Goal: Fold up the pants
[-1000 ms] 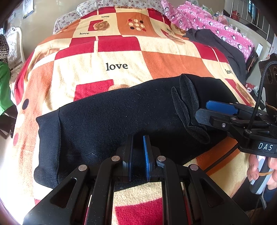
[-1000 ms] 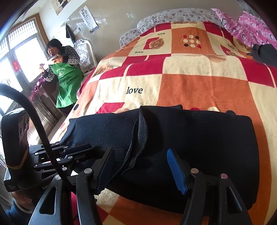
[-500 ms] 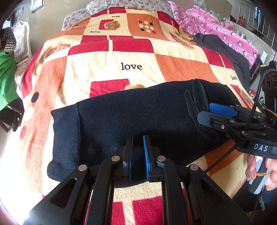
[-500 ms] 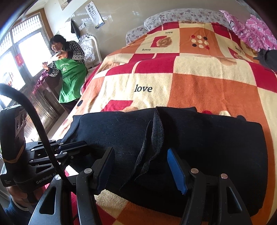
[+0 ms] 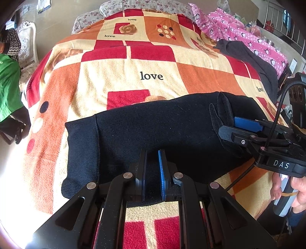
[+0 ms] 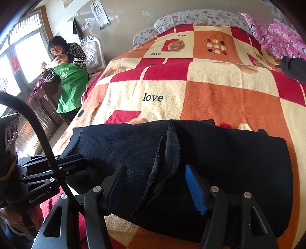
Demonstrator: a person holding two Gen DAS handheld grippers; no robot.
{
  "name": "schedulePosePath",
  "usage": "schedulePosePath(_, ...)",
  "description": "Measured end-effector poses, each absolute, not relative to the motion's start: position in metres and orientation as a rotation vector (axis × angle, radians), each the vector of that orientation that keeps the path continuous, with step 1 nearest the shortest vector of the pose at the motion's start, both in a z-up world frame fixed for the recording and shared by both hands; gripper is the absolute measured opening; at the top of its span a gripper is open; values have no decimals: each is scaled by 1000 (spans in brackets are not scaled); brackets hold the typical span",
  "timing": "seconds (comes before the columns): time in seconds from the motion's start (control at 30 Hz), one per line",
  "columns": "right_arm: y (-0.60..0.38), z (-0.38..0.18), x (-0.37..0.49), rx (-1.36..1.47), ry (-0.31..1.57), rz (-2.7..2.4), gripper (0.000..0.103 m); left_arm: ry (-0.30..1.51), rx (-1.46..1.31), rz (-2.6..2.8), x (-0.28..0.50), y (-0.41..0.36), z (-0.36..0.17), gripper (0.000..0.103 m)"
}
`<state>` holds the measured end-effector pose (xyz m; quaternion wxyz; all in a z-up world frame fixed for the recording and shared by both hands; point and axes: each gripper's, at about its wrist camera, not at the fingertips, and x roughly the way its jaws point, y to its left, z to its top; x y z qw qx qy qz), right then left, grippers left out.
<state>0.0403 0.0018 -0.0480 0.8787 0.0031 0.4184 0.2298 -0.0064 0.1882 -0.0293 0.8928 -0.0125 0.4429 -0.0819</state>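
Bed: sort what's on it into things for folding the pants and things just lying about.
For the job: black pants; left gripper, shut on their near edge; right gripper, open over a raised fold.

Lying about: grey garment; pink penguin bedding; floral pillow; checked blanket.

— How's the light?

— Bright daylight. In the right wrist view it pours through the window (image 6: 28, 55) at far left, which is blown out to white. The left wrist view has a glare patch washing out the lower left edge of the blanket (image 5: 133, 69).

— Shadows?

— Soft ones only. The black pants (image 5: 162, 134) are so dark that their folds barely read, though the knit ribbing shows sharply.

— Distortion?

— Strong fisheye: the bed bulges, walls curve, and dark vignetting rims the corners. The printed "love" is crisp; the nearest gripper parts at the bottom look slightly soft.
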Motion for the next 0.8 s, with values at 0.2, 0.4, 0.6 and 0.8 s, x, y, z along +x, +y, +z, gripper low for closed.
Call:
schedulePosePath(0.2, 2, -48, 40, 1, 872, 474, 61, 919, -33, -156, -10, 194, -27, 10)
schedulePosePath(0.4, 1, -48, 39, -3, 868, 455, 60, 923, -46, -148, -8, 196, -24, 10)
schedulePosePath(0.6, -15, -45, 39, 21, 849, 336, 60, 895, -24, -156, -2, 184, -13, 10)
schedulePosePath(0.8, -43, -43, 39, 93, 845, 167, 61, 870, -17, -208, 8, 157, -4, 10)
